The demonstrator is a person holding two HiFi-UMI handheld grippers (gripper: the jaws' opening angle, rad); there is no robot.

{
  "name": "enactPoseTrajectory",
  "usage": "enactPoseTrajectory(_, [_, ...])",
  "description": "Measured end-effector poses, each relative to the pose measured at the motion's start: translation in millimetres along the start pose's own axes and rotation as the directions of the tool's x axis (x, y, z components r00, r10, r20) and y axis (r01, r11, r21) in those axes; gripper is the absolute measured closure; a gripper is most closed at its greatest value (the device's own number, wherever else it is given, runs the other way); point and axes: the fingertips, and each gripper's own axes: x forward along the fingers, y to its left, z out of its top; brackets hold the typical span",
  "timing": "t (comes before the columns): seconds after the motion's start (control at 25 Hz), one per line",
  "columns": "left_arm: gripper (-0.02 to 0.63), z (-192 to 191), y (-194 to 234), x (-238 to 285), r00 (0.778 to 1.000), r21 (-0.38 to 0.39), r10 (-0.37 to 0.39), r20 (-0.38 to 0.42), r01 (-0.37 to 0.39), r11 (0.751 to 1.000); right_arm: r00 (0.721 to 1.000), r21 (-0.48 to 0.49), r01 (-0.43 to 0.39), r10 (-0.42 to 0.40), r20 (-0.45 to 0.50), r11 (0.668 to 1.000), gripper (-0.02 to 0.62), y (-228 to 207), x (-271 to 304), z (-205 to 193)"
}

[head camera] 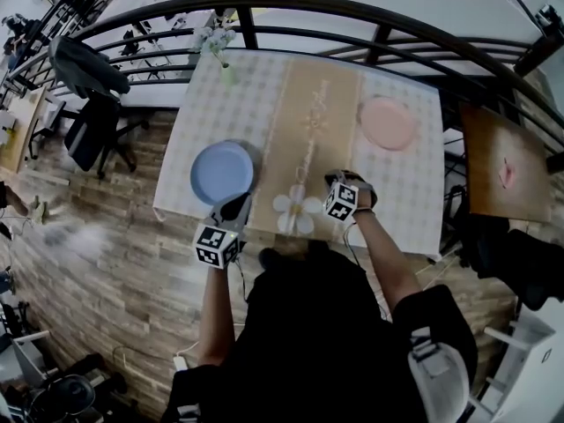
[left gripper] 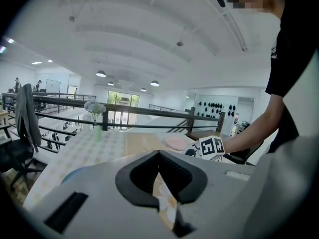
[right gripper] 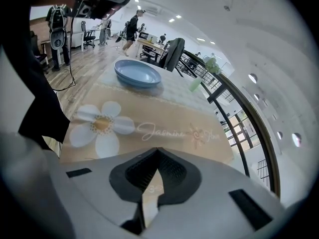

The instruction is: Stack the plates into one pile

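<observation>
Both the left tongs and the right tongs are pressed together with nothing in them and hover over the near edge of the desk. The blue plate lies just ahead of the left pair, and the pink plate sits well apart from it toward the far right corner. The step in hand looks like the first pickup, so the right tongs should spread before reaching the pink plate, come in low and bite its rim squarely, ready to carry it level and set it down centred on the blue one.
</observation>
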Motion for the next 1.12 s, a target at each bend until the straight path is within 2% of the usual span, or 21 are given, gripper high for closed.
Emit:
enactPoseTrajectory(0.52, [0.606, 15.3, -44.8, 52.2, 1.0, -0.004, 0.018, 0.004, -0.018, 1.0, 1.0, -0.002, 0.0, 0.0, 0.028, 1.0, 0.595, -36.2, -7.4, -52.8])
enactPoseTrajectory(0.8, [0.606, 9.2, -65.7, 88.8, 1.0, -0.014, 0.009, -0.014, -0.009, 1.0, 0.999, 0.0, -0.02, 0.019, 0.037, 1.0, 0.595, -45.9, -3.4, -80.6])
enactPoseTrajectory(1.12, [0.606, 12.0, -89.7, 117.6, 0.999, -0.003, -0.007, -0.035, 0.007, 1.0, 1.0, 0.024, -0.002, 0.002, 0.004, 1.0, 0.595, -73.9, -5.6, -131.7])
